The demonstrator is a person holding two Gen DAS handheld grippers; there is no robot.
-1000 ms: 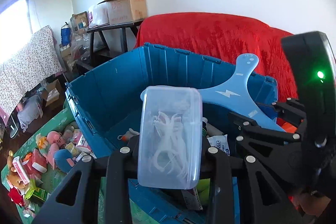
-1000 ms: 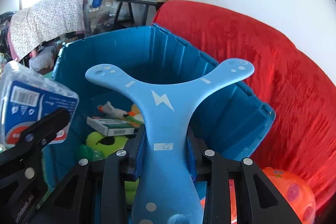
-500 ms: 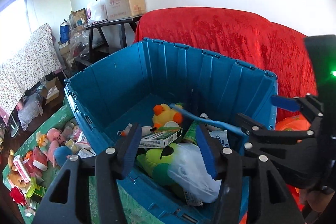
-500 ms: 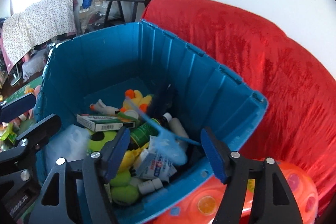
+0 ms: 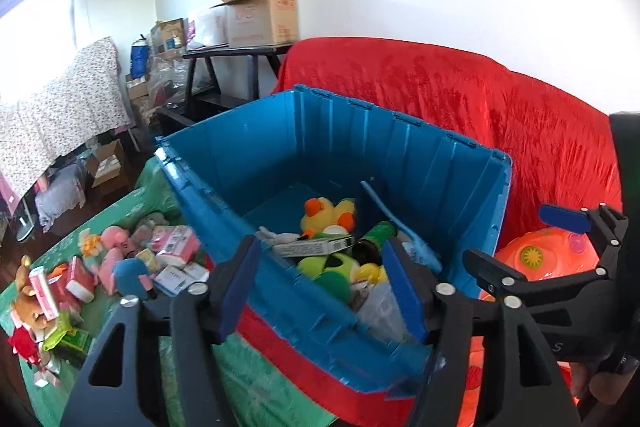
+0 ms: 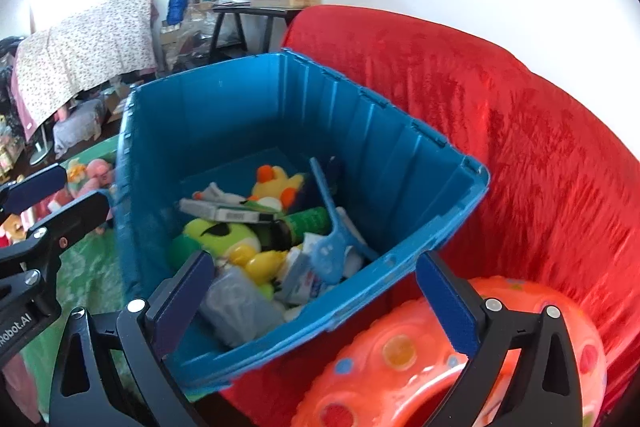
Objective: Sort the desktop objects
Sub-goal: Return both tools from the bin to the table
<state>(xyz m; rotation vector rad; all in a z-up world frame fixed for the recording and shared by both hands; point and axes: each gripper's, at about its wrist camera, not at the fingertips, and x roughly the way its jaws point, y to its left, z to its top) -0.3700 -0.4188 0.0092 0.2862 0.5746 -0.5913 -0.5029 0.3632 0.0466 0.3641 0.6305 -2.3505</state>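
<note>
- The blue bin (image 6: 384, 143) stands on a green-covered counter (image 5: 248, 379), just in front of a red-draped sofa (image 6: 540, 131). It already holds a heap: a yellow duck plush (image 6: 276, 183), a green plush (image 6: 216, 233), a flat carton (image 6: 224, 213), a green bottle (image 6: 308, 219), a clear plastic box (image 6: 236, 303) at the near wall and a blue three-armed toy (image 6: 330, 227) propped on edge. Judged from this, the pile could slump if more lands on it, and the leaning toy could tip over.
- An orange inflatable ball (image 6: 400, 355) sits touching the bin's near right corner. A careless sweep of either hand could knock it off and send it rolling.
- The unsorted pile (image 5: 120, 267) of plush toys and small cartons lies on the counter to the left of the bin. Reaching there, an arm could catch the bin's rim.
- The right gripper (image 6: 312, 291) has fingers that are opening, near their widest, with nothing between them.
- The left gripper (image 5: 320, 287) has fingers that are opening, about half spread, also empty. The two grippers sit close together, so they may bump.
</note>
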